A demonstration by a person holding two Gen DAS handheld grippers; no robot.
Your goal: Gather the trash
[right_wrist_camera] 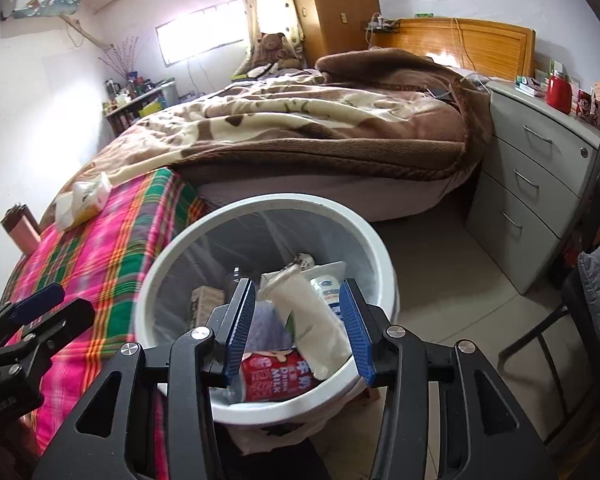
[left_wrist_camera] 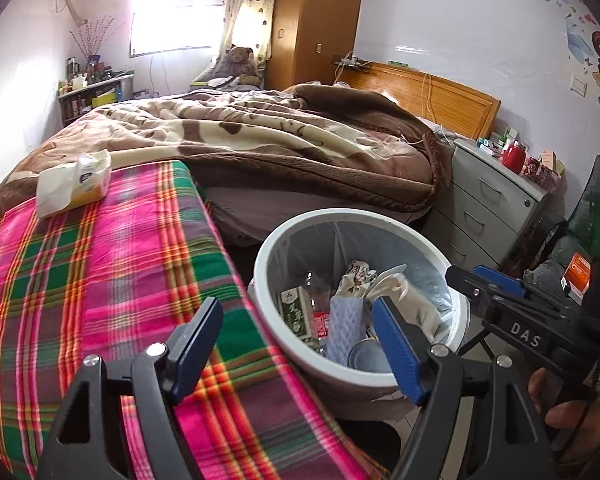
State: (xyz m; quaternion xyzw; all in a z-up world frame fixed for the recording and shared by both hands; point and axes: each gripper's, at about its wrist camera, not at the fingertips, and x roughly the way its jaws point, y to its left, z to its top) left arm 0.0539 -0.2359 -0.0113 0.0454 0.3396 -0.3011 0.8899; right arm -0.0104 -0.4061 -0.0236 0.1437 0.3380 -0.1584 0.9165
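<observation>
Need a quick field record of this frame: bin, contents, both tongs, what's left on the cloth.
bin: white trash bin with a clear liner, on the floor beside the plaid cloth
contents: red milk carton, white wrapper, purple foam sleeve, green box
left tongs: open, nothing between the fingers, at the bin's edge
right tongs: open above the bin, white wrapper lying loose between the fingers
left on cloth: tissue pack

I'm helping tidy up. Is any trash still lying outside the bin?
Maybe. A crumpled tissue pack lies alone on the plaid cloth, outside the bin. Whether it is trash is unclear. Nothing looks spilled.
</observation>
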